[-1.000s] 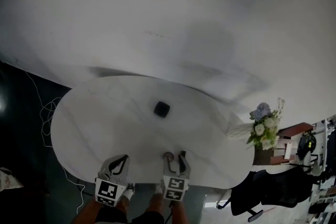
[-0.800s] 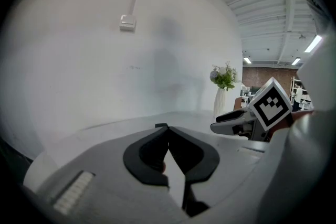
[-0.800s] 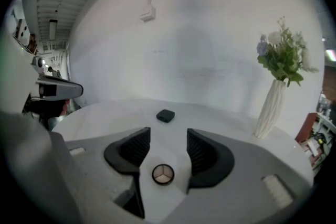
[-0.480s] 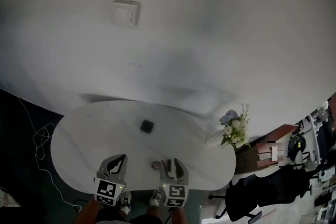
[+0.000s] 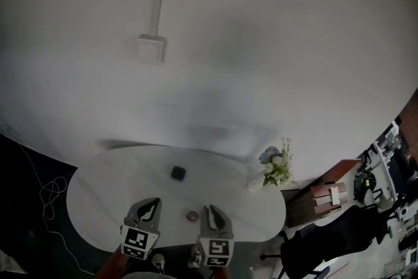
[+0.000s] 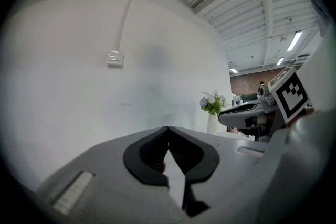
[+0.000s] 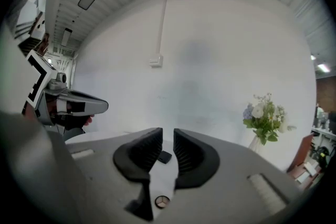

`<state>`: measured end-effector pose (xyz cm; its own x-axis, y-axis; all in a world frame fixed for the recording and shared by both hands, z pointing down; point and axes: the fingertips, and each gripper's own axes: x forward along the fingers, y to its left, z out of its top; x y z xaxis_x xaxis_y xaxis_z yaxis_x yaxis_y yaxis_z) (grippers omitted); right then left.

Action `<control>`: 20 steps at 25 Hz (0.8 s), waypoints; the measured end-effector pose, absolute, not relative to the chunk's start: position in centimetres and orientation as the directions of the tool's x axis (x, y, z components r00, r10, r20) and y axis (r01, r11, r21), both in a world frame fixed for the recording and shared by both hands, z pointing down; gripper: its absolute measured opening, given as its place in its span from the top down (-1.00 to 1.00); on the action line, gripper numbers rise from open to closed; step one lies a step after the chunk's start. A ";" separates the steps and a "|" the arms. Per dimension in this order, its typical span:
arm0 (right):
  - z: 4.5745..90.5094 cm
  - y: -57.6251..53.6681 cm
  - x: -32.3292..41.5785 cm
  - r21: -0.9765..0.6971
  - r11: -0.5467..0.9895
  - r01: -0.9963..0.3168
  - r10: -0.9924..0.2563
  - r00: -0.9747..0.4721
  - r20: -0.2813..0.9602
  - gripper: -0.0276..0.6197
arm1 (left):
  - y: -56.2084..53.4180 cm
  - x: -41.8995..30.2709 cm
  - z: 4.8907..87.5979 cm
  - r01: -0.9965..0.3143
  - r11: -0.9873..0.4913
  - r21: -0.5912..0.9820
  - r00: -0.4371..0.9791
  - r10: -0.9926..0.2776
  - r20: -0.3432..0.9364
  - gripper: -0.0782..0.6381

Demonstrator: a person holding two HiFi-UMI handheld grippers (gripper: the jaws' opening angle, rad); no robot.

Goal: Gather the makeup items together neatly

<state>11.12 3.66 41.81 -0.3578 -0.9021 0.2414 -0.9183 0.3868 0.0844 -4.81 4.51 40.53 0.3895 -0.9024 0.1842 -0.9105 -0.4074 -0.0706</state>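
Round pot point(image 5: 192, 215) is sitting on the table point(image 5: 104, 193), low centre of the head view, between the two grippers and just left of the right gripper point(image 7: 167, 136) tips, so right is the nearer one. Black square case point(image 5: 177, 172) is lying further up the frame, well apart from the pot.

In the right gripper view both are showing through the jaw gap, case above and pot at the bottom, so both are lying ahead of and below the jaws. Pot is round, so no long axis to line up on.

Right jaws have just been closing and are standing a narrow gap apart, gripping nothing. Left gripper point(image 6: 168, 131) tips are meeting, also holding nothing.

My read: right is needing to reopen before dropping onto the pot.
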 end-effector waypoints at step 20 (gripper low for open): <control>40.7 4.0 10.2 0.086 0.351 -0.932 -0.918 -0.325 0.225 0.90 | 3.8 -5.5 39.4 -0.897 -0.435 -0.076 0.420 -0.894 0.155 0.76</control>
<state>10.21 3.96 40.71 -0.3253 -0.9184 0.2254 -0.9323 0.3514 0.0862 -5.48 3.79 39.44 0.4202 -0.8941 0.1551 -0.8973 -0.4349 -0.0761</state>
